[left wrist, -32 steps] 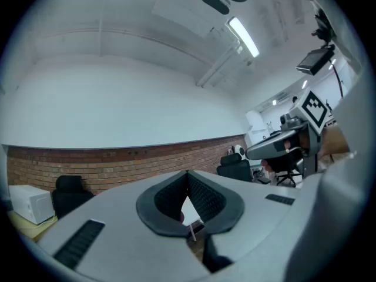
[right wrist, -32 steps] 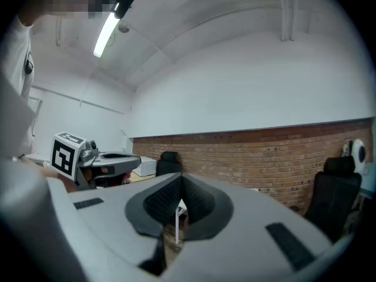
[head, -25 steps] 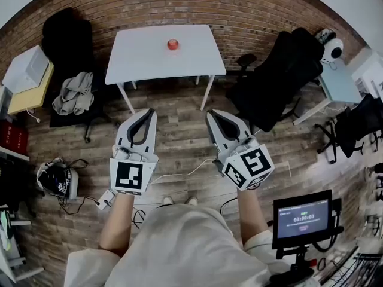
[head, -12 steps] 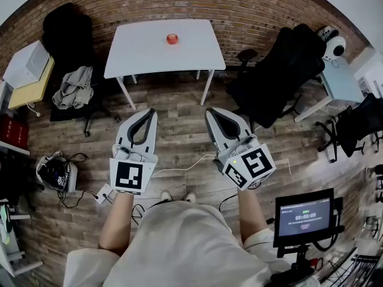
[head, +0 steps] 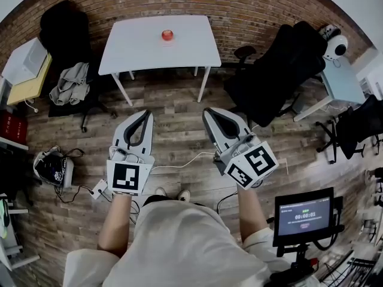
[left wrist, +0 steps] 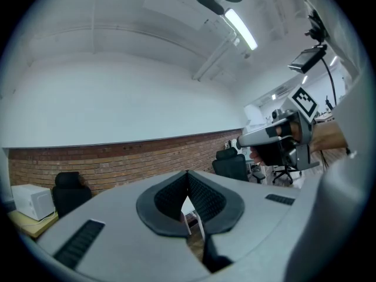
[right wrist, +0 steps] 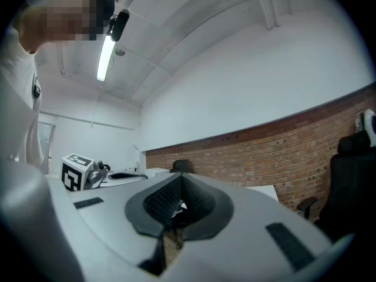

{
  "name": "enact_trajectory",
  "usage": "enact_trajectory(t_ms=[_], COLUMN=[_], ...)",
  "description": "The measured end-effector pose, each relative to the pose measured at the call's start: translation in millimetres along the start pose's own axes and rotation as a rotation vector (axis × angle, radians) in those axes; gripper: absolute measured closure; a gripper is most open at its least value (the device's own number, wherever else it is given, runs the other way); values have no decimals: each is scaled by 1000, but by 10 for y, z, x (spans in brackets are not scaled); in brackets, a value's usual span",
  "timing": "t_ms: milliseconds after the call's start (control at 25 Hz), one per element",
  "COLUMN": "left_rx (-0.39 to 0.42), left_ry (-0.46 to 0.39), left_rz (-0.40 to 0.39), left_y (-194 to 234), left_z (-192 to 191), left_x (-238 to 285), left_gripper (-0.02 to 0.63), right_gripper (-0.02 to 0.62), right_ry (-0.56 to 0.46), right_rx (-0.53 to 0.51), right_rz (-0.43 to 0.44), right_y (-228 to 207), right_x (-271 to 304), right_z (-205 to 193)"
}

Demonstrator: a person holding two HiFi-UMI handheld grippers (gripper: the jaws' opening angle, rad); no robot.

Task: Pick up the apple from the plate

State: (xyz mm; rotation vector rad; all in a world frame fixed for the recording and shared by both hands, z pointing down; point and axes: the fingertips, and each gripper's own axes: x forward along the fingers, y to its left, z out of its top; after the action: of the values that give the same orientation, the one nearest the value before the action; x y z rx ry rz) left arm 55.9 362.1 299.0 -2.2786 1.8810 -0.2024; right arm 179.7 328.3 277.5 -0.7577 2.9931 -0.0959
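White left tongs and right tongs, tips together, empty

- My left gripper: shell of smooth, matt, light-grey plastic. Its pads are black, finely ribbed and rubbery-looking.
- My right gripper: same matt plastic shell, with the same ribbed black pads.
- Table: white top, smooth and matt.
- Apple: red, with a slight sheen.
- Floor: grained wood planks, dull finish.
- Wall: rough red brick.
- Garment: grey, crumpled cloth.
- My shirt: pale, plain cloth.
- Screen: glossy face in a black plastic frame.
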Motion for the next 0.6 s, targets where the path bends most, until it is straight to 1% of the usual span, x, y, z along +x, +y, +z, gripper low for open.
enact_trajectory(t_ms=[160, 440, 600], left_rx=[20, 29, 28], left_ry=[-1, 10, 0], left_rz=[17, 31, 33], left_y=[-95, -164, -154], left_z=[3, -38, -42], left_x=[-32, 87, 145], left_gripper=[603, 602, 602], right_gripper=[594, 594, 594], right_ry=[-9, 12, -1], right_rx=[26, 26, 84], right_rz=[17, 34, 33], right_y=[-27, -170, -252], right_x=[-85, -84, -83], right_z=[-18, -71, -100])
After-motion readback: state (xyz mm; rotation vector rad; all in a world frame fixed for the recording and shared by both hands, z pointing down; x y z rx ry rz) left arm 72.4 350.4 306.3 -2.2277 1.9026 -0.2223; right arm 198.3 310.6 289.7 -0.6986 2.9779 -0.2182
